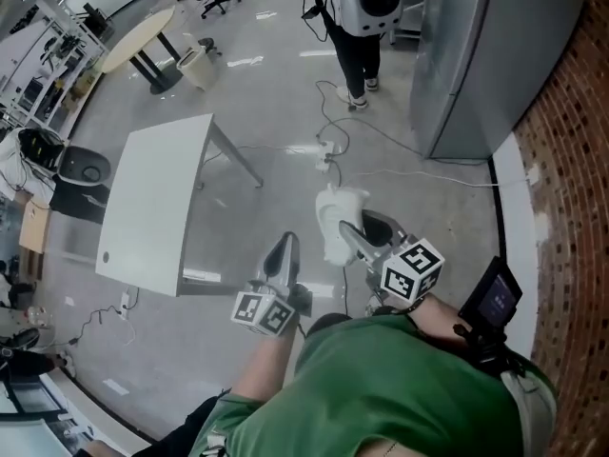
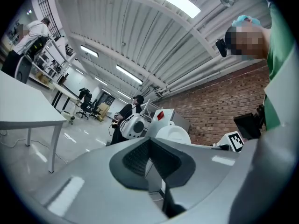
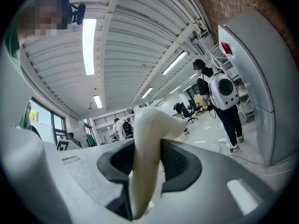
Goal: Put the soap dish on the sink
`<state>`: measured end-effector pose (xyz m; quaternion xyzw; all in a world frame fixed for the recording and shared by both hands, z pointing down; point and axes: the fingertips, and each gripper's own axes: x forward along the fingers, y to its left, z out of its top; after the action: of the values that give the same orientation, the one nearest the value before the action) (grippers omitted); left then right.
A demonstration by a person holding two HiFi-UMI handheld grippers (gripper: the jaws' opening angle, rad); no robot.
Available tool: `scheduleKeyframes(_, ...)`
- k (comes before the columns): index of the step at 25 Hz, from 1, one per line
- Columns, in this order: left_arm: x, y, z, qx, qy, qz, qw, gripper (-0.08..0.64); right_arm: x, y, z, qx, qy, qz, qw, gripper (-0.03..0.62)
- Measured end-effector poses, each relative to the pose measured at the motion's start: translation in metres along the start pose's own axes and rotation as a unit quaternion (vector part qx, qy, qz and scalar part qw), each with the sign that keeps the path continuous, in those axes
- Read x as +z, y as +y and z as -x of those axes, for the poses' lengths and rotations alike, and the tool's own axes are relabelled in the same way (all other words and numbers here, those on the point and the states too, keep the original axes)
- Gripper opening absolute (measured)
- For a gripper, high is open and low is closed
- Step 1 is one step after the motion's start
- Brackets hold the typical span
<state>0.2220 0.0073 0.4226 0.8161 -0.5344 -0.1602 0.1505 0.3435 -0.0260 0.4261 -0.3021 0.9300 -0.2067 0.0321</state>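
Grey floor [image 1: 276,93] open ahead; white table [image 1: 157,198] left, brick wall [image 1: 571,160] right. I hold both grippers level: right gripper [image 1: 348,234] clamped on soap dish [image 1: 335,215], left gripper [image 1: 284,248] closed, empty.

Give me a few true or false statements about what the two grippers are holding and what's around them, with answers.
1. The right gripper clamps a cream soap dish. True.
2. The left gripper holds a sponge. False: its jaws are together with nothing between them.
3. A white table stands on the floor. True.
4. The soap dish rests on a sink. False: it is held in the air above the floor, and no sink is in view.
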Motion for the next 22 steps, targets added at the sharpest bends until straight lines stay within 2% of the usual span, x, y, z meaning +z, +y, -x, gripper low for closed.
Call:
scheduleKeyframes(3, -0.003, 0.001, -0.002, 0.031, -0.005, -0.002, 0.9995, 0.000, -0.001, -0.009, -0.006, 0.023, 0.014, -0.006, 1.000, 0.143)
scheduleKeyframes(10, 0.012, 0.020, 0.029, 0.085, -0.018, -0.021, 0.9960, 0.000, -0.015, 0.013, -0.029, 0.064, 0.030, -0.018, 0.997, 0.141)
scheduleKeyframes(16, 0.030, 0.072, -0.007, 0.142, -0.042, -0.022, 0.9887, 0.000, 0.000, -0.017, -0.098, 0.108, 0.048, -0.017, 0.993, 0.141)
scheduleKeyframes(22, 0.057, 0.118, -0.005, 0.155, -0.071, -0.022, 0.9852, 0.000, 0.006, 0.001, -0.153, 0.138, 0.063, 0.002, 0.988, 0.141)
